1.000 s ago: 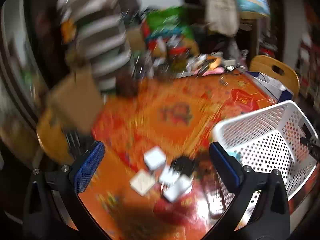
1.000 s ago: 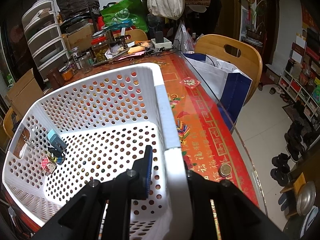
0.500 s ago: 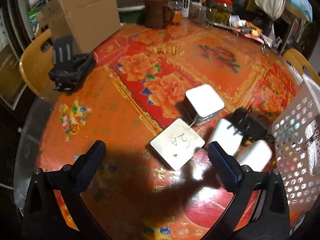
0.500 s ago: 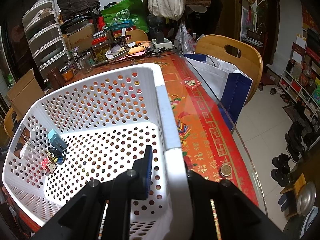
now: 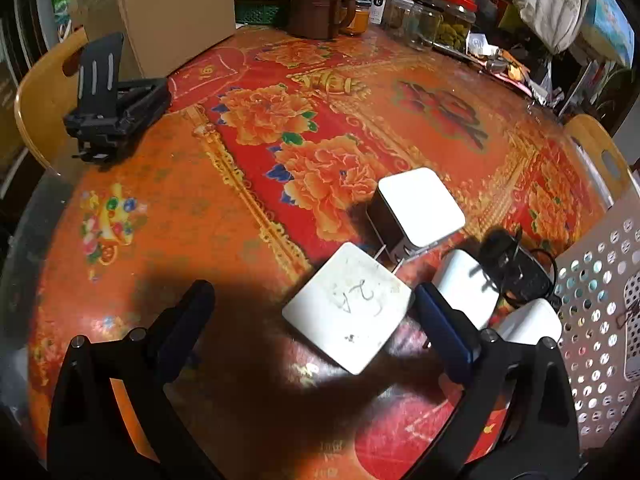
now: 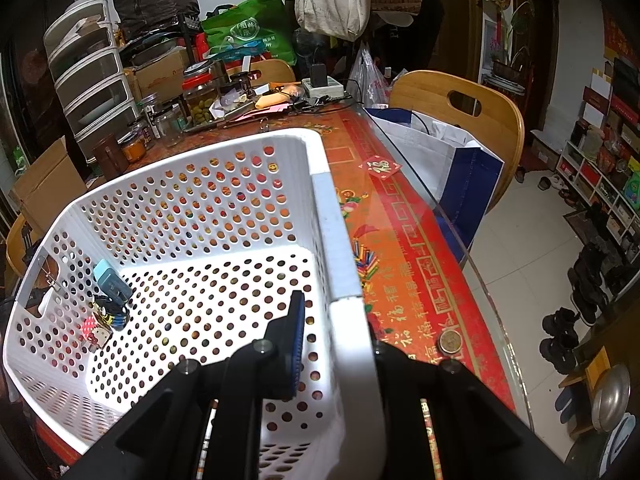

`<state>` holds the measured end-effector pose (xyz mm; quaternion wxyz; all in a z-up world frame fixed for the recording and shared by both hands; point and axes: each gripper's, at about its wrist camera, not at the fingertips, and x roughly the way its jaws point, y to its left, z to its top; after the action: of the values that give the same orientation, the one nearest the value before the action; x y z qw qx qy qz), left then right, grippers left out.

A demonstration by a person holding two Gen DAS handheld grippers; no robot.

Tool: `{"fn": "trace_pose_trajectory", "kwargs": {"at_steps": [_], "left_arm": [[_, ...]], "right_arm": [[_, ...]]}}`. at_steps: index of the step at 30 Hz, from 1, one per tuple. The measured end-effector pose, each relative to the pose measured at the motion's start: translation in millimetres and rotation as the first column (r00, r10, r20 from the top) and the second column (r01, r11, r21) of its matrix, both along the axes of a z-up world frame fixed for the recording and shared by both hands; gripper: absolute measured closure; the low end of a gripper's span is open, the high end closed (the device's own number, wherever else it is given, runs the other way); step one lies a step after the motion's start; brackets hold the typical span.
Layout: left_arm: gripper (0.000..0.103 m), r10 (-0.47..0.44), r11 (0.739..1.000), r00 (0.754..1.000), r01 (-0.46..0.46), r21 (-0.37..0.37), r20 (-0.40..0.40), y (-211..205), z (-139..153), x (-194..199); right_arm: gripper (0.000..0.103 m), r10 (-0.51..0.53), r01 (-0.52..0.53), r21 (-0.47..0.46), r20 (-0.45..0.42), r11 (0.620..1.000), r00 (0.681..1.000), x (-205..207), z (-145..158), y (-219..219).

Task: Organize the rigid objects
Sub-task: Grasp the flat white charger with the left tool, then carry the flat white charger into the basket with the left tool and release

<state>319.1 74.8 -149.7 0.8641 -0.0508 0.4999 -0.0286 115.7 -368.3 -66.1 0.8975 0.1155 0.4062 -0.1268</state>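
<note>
My left gripper [image 5: 316, 316] hangs open just above the red flowered tablecloth. A flat white square box [image 5: 348, 308] with handwriting on top lies between its fingers, close to the right one and not gripped. Beyond it sit a white cube charger [image 5: 420, 208], two more white chargers [image 5: 468, 284] [image 5: 528, 320] and a black adapter [image 5: 516, 264] with its cord. My right gripper [image 6: 336, 332] is shut on the near rim of the white perforated basket [image 6: 328, 208]. A teal plug [image 6: 110, 280] and a small keyring bundle [image 6: 106, 320] lie inside.
A black folding stand [image 5: 112, 100], a cardboard box [image 5: 160, 12], a brown mug [image 5: 316, 4] and glass jars [image 5: 440, 16] line the far side. The basket's wall [image 5: 600, 300] stands right of the chargers. A coin [image 6: 450, 342] lies by the table's glass edge, near a wooden chair [image 6: 460, 120].
My left gripper has come down and swung over the table, so the white boxes are now close below it. The right gripper and basket have not moved.
</note>
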Motion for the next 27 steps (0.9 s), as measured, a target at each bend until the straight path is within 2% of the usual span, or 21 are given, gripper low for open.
{"fn": "trace_pose_trajectory", "kwargs": {"at_steps": [1, 9, 16, 19, 22, 23, 24, 27], "left_arm": [[0.004, 0.009, 1.0, 1.0, -0.009, -0.017, -0.009, 2, -2, 2], [0.004, 0.043, 0.999, 0.999, -0.043, -0.003, 0.015, 5, -1, 1], [0.004, 0.12, 0.993, 0.993, -0.12, 0.0, 0.022, 17, -2, 4], [0.005, 0.124, 0.992, 0.992, -0.125, 0.036, 0.023, 15, -3, 3], [0.019, 0.097, 0.991, 0.995, -0.1, 0.085, 0.037, 5, -2, 0], [0.034, 0.092, 0.992, 0.995, -0.095, 0.088, 0.044, 3, -1, -1], [0.057, 0.087, 0.991, 0.995, -0.091, 0.093, 0.051, 0, 2, -3], [0.059, 0.078, 0.986, 0.995, -0.086, 0.139, 0.06, -7, 5, -6]], "right_arm": [[0.09, 0.0, 0.0, 0.0, 0.0, 1.0, 1.0, 0, 0, 0], [0.09, 0.002, -0.002, 0.002, 0.003, 1.0, 1.0, 0, 1, 1], [0.09, 0.003, -0.003, 0.002, 0.003, 1.0, 1.0, 0, 0, 1], [0.09, 0.003, -0.003, 0.002, 0.003, 1.0, 1.0, 0, 0, 1], [0.09, 0.003, -0.003, 0.002, 0.003, 1.0, 1.0, 0, 0, 1], [0.09, 0.003, -0.003, 0.002, 0.003, 1.0, 1.0, 0, 0, 1], [0.09, 0.003, -0.003, 0.002, 0.003, 1.0, 1.0, 0, 0, 1], [0.09, 0.003, -0.003, 0.003, 0.003, 1.0, 1.0, 0, 0, 1]]}}
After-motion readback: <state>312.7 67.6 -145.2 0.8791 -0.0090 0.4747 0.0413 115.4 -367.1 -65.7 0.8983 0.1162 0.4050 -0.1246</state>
